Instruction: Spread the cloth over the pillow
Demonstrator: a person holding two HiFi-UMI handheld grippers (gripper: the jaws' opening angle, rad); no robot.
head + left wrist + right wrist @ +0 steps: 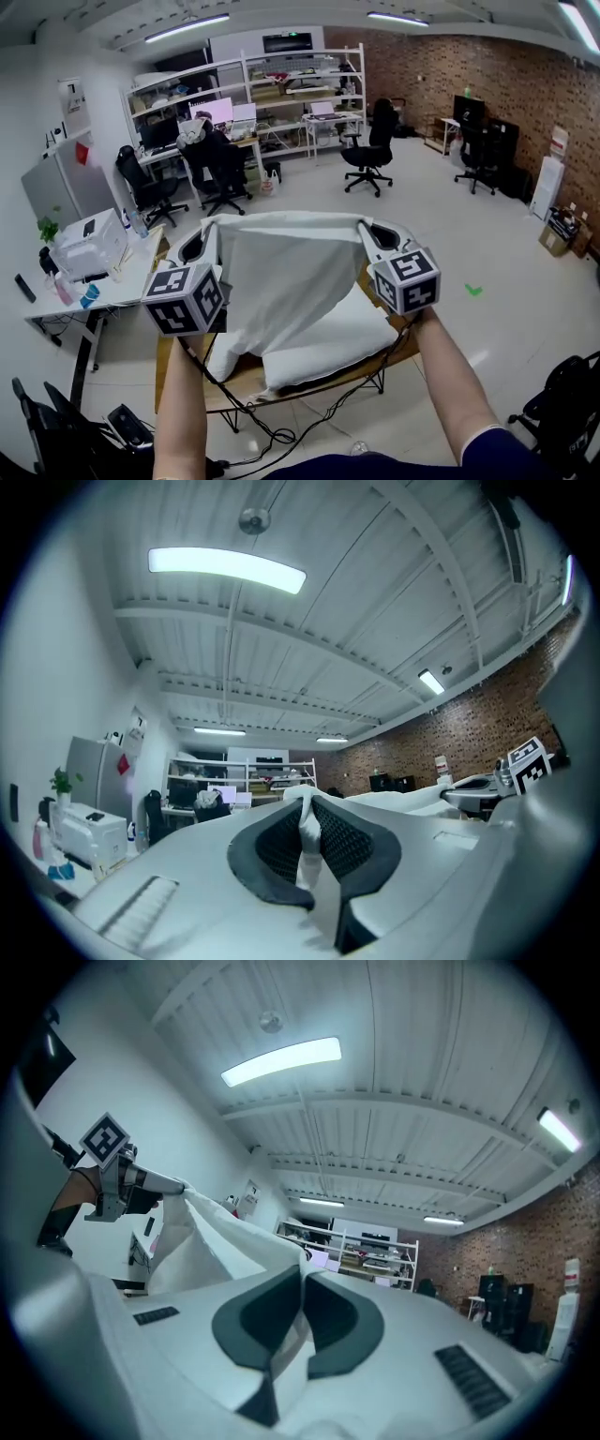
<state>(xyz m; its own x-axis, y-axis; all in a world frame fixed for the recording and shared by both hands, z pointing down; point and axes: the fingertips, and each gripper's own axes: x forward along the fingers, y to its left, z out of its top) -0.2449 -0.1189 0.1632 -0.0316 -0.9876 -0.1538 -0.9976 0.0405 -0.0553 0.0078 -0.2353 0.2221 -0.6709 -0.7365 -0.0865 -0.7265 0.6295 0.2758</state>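
Cloth (281, 272) edge — left tongs (210, 225) to right tongs (362, 225)

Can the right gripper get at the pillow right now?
Likely not: the right gripper is shut on the cloth, held up above the pillow, so its jaws are occupied.

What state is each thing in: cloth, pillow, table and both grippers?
cloth, lifted, stretched between both grippers, hanging down and hiding part of the pillow.
pillow, flat on the table, not yet covered.
table, bearing the pillow.
left gripper, shut on one top corner of the cloth.
right gripper, shut on the other top corner.
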